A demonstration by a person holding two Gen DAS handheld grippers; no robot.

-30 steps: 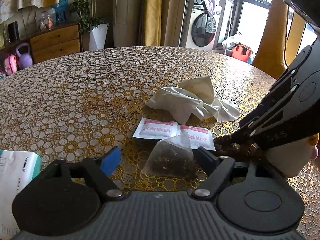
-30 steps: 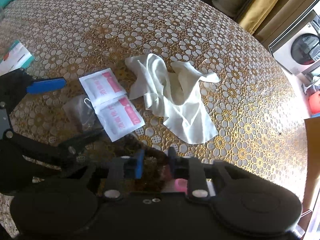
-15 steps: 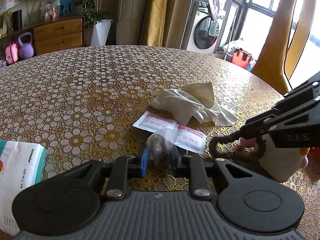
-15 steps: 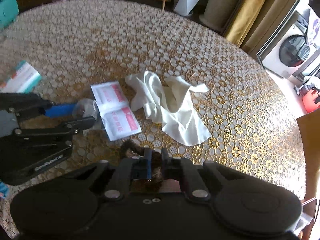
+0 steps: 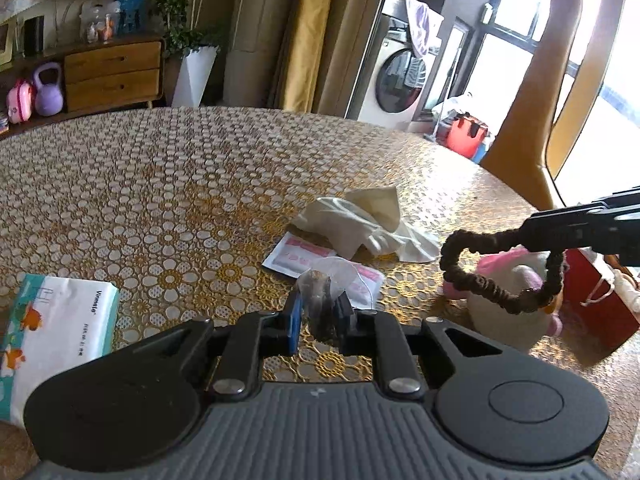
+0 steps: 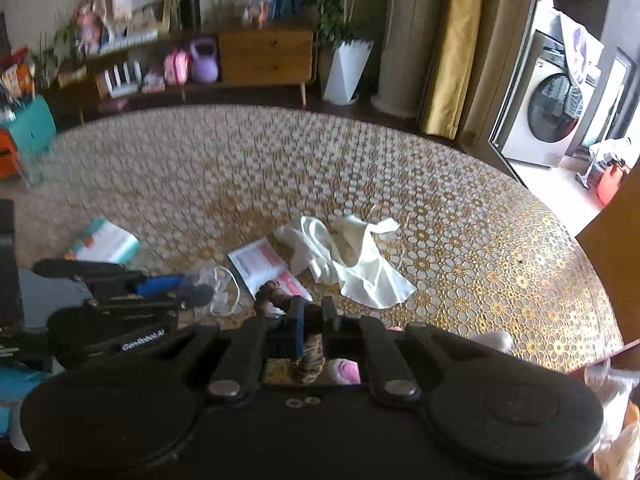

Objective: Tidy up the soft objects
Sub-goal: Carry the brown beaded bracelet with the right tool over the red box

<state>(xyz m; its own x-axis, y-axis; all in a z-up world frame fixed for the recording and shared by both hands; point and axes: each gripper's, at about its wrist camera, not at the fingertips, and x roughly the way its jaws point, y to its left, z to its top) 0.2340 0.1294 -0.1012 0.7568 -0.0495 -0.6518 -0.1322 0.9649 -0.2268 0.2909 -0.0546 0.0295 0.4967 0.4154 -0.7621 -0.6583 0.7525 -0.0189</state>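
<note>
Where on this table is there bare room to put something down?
The far half of the table, beyond the white cloth, is bare. So is the stretch between the tissue pack and the sachets. Around cloth, sachets and plush toy it is crowded.

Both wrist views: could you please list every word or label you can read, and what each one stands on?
"Unimate", read uncertainly: on the tissue pack.
"GenRobot.AI", small: on the left gripper body.
Red print on the sachets: too blurred to read.
Smaller print on the tissue pack: unreadable.

Likely a home: washing machine (image 5: 400, 80), sideboard (image 5: 114, 74), curtains (image 5: 308, 32).
</note>
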